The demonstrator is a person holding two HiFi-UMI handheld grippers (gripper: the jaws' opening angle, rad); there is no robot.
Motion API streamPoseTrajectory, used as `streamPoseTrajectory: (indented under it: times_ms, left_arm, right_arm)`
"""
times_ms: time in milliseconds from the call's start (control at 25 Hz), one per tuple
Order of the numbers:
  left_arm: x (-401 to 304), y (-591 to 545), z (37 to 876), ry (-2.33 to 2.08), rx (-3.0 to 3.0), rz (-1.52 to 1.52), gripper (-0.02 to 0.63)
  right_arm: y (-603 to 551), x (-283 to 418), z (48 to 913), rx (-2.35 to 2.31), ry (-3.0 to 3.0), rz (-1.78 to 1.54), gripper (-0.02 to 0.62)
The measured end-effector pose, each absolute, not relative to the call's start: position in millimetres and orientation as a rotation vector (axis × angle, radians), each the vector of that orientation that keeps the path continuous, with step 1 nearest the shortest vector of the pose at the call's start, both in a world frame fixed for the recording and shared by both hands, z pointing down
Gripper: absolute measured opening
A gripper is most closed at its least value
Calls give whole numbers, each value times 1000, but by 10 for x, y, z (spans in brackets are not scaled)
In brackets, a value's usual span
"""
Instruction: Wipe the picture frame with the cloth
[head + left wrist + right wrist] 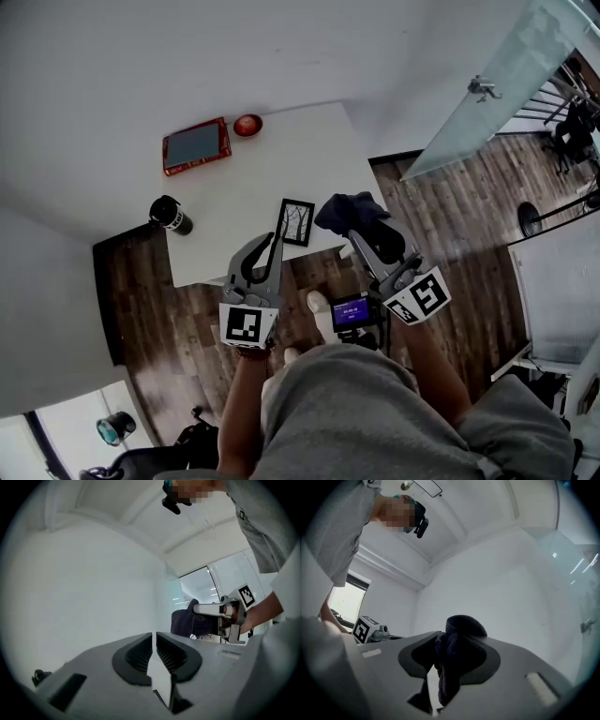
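Seen from the head, steeply down: a white table (309, 141) on a dark wood floor (141, 281). Near the middle of the table's near edge, a black-rimmed picture frame (297, 222) around a pale picture with thin dark branching lines.

Just beside the frame's lower left corner, the tips of the left gripper (270, 242), held out in front of the person's body. Pads pressed almost together, with only a thin slit of light left and nothing visible between them in the left gripper view. Impossible to tell from above whether those tips touch the frame.

To the right of the frame, by the table's near right corner, the right gripper (367, 242), pinching a dark navy cloth (352, 211). Cloth bunched between the pads and bulging out past the tips, near the frame but apart from it.

By the far left corner, a flat red-rimmed tray (196, 146) with a grey centre. Just right of it, along the far edge, a small red bowl (247, 125). At the left edge, a black cup (171, 215) with a white band.
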State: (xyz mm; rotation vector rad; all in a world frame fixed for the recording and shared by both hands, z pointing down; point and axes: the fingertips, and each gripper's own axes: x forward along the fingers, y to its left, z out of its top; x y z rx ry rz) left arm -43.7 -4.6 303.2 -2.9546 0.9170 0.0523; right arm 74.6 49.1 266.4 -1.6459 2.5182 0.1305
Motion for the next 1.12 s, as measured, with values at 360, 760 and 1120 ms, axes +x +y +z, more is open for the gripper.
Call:
streamPoseTrajectory:
  times_ms: [360,760,1120]
  left_arm:
    - [-851,533,2942,928,-2976,88,6]
    - [-1131,975,3085,852,-2982,55,6]
    - [-1198,1159,3089,835,-2984,86,6]
  right_arm:
    - [1197,227,2805,-1760,2561,112,117]
    - [1611,-215,3000,-1808,2576,71,114]
    - [1722,-412,3017,-1776,2609,71,114]
